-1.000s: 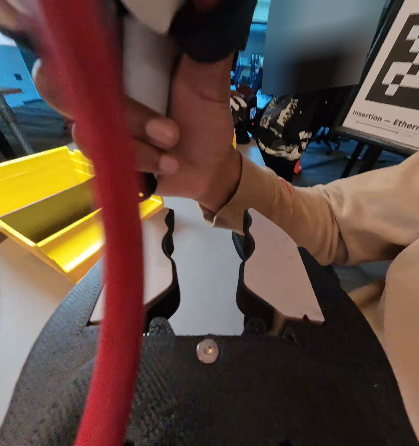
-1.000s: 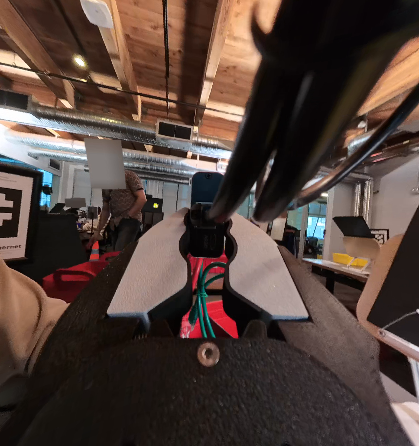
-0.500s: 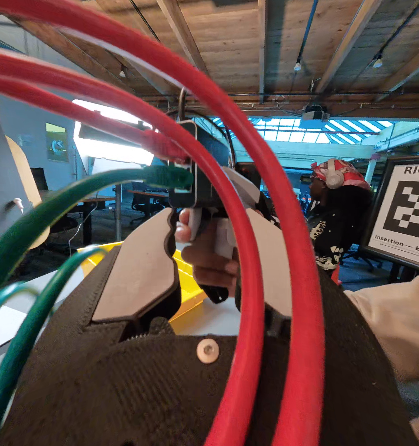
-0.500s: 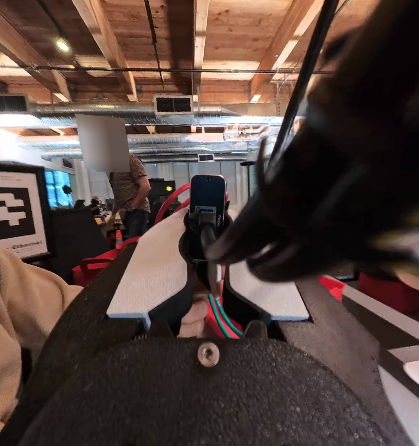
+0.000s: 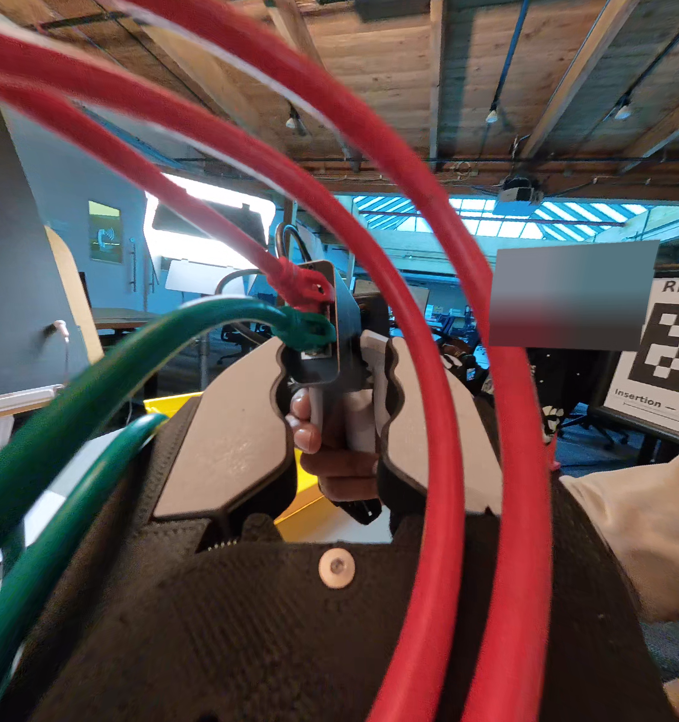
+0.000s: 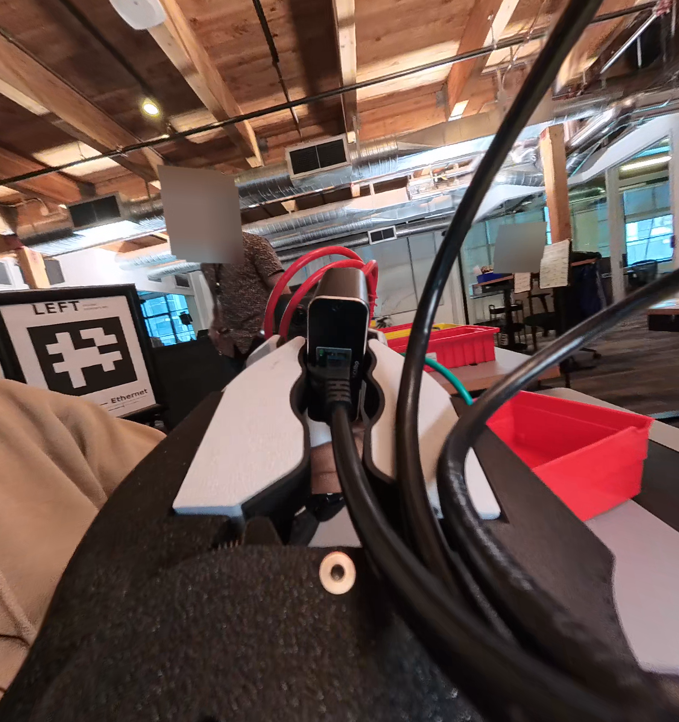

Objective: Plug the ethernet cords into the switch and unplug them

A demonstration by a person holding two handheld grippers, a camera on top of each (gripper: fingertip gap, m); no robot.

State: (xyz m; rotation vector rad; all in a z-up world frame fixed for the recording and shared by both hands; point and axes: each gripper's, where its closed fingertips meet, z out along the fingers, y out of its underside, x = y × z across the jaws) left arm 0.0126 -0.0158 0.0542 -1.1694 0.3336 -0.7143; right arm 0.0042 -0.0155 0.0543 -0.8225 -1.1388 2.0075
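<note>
The switch [image 6: 337,320] is a small dark box. My right gripper [image 6: 335,347] is shut on it and holds it upright in the air. A black cord's plug [image 6: 335,386] sits in the end that faces this camera. In the left wrist view the switch [image 5: 314,371] has a red plug [image 5: 298,285] and a green plug [image 5: 302,332] in its side. My left gripper [image 5: 332,344] is open, its jaws a little apart, with the switch's lower end in line between the tips. I cannot tell whether they touch it. Red cords [image 5: 439,429] and green cords [image 5: 76,410] loop over the left gripper.
A yellow bin [image 5: 165,406] lies on the table behind the left gripper. A red bin [image 6: 564,461] sits on the table [image 6: 662,547] at the right. Black cords [image 6: 408,390] hang across the right wrist view. Marker boards [image 6: 79,351] stand around, and a person [image 6: 244,293] stands behind.
The left gripper swung up from facing the table and hand to facing the switch, then closed in on it. Its jaw gap is unchanged. The dark blur left the right view.
</note>
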